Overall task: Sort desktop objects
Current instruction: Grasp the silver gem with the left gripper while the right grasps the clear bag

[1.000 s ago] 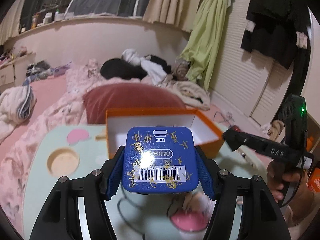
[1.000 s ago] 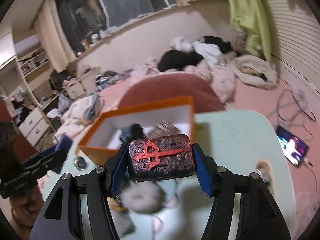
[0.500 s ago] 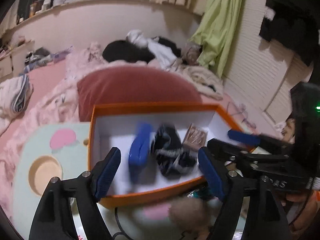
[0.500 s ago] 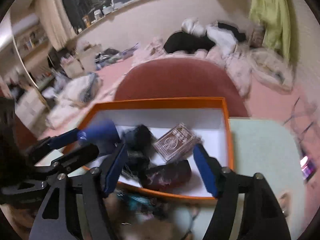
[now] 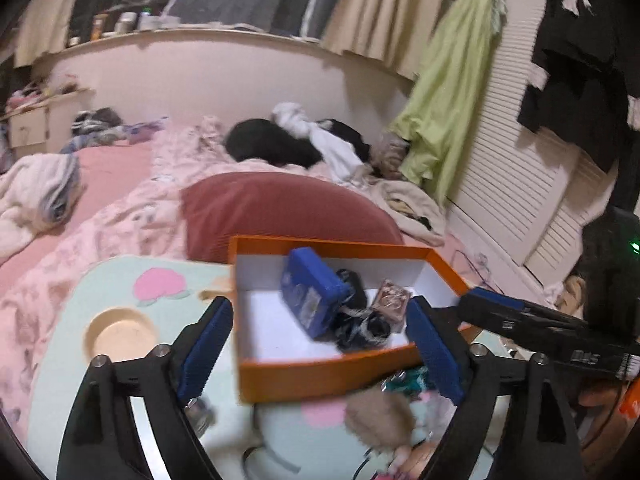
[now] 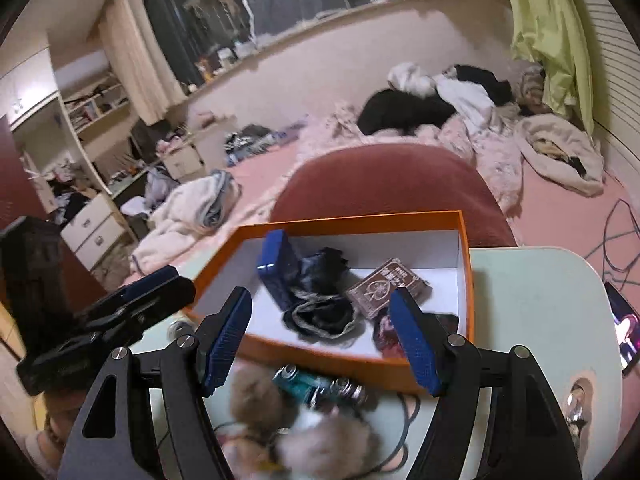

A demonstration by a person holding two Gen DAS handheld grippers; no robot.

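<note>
Hovering both grippers in front of the orange box (image 5: 320, 376), I am between picks: each has nothing in it. My left gripper (image 5: 320, 348) has just been spreading its jaws, now wide, with nothing between the pads; the box only shows through the gap. My right gripper (image 6: 322, 340) has also opened out, and the last widening is slight. It is empty too.

Going left to right inside the box: the blue tin (image 5: 310, 294) stands on edge, leaning against the dark scrunchie (image 6: 320, 312). Then comes the brown card pack (image 6: 388, 286), and the dark red-marked case (image 6: 390, 330) lies at the near right corner, partly hidden behind my right pad.

So this step reads as a drop just finished. Judging by what is left on the mint table (image 5: 72, 320), the next move calls for backing off the box and lowering onto the clutter in front of it: the tan pompom (image 5: 378, 416), the teal thing (image 6: 298, 382) with its metal clip, and the cable (image 6: 408, 420). These lie tangled together, so I must single one out and close softly on it.

As for writing, the tin's label is too blurred to read here. The card pack shows a spade and some characters I cannot make out. My right gripper's arm, seen from the left, bears pale letters, unreadable.
</note>
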